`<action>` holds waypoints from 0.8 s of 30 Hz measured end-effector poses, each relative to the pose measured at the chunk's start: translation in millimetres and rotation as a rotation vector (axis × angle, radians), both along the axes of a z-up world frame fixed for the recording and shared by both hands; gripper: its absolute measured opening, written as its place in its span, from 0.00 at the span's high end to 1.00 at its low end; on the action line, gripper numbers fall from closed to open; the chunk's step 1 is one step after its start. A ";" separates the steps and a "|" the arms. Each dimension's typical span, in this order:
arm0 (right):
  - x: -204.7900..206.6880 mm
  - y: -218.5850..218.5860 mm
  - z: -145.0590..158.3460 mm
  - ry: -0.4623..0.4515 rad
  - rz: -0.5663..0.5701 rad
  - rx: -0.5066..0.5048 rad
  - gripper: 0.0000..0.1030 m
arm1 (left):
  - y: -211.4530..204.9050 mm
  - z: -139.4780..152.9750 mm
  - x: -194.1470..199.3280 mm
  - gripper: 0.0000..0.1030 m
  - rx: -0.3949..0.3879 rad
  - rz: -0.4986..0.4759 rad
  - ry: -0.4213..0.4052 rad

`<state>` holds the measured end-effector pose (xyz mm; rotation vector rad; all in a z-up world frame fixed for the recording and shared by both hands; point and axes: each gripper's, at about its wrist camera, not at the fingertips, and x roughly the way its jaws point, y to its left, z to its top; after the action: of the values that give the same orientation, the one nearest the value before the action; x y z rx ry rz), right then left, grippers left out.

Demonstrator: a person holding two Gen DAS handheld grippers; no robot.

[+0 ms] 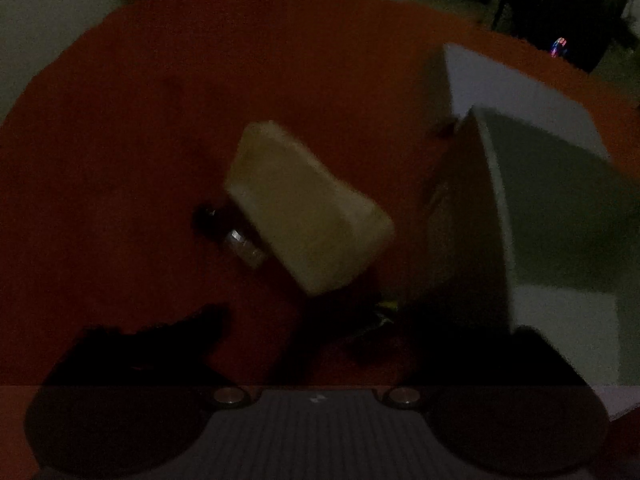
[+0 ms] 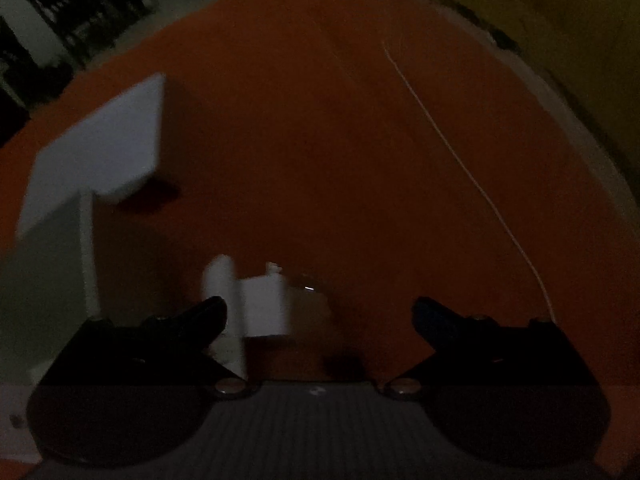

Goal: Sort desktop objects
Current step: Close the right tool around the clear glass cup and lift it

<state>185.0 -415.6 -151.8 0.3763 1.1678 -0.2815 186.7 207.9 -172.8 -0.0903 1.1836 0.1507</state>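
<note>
The scene is dim and blurred. In the left wrist view a pale yellow block [image 1: 308, 208] lies tilted on the orange table [image 1: 160, 120], partly over a small dark and silver object [image 1: 236, 240]. My left gripper [image 1: 296, 332] hangs just below the block; its left finger [image 1: 168, 340] shows apart from the block, while the right finger is lost in shadow. An open white box [image 1: 552, 208] stands to the right. My right gripper [image 2: 320, 308] stands open, with a small white object [image 2: 264, 304] between its fingers, close to the left one and untouched.
The white box [image 2: 96, 148] stands at the left of the right wrist view, lid flap raised. A thin pale cord [image 2: 460, 156] runs across the orange table [image 2: 320, 140] on the right. Dark furniture and a small glowing light [image 1: 559, 45] lie beyond the table's far edge.
</note>
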 end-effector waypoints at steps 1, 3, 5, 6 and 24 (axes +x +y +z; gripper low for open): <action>0.7 -4.5 -7.8 0.012 -0.014 0.019 0.06 | 2.6 -5.8 1.1 0.32 0.003 0.004 0.015; 0.9 -11.5 -20.1 0.028 -0.035 0.068 0.09 | 7.2 -15.9 2.2 0.32 0.006 0.005 0.039; 1.1 -12.3 -29.4 0.042 -0.028 0.083 0.12 | 11.1 -24.2 2.0 0.32 0.005 -0.004 0.054; 1.3 -10.8 -32.6 0.050 -0.019 0.077 0.15 | 12.7 -26.3 2.2 0.32 0.000 -0.005 0.058; 4.2 14.5 -72.9 0.041 -0.039 0.103 0.50 | 16.8 -52.0 3.5 0.73 -0.031 -0.055 0.072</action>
<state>189.2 -401.0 -224.7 0.4858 1.2190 -0.2649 190.3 224.7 -224.9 -0.0799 1.2595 0.0875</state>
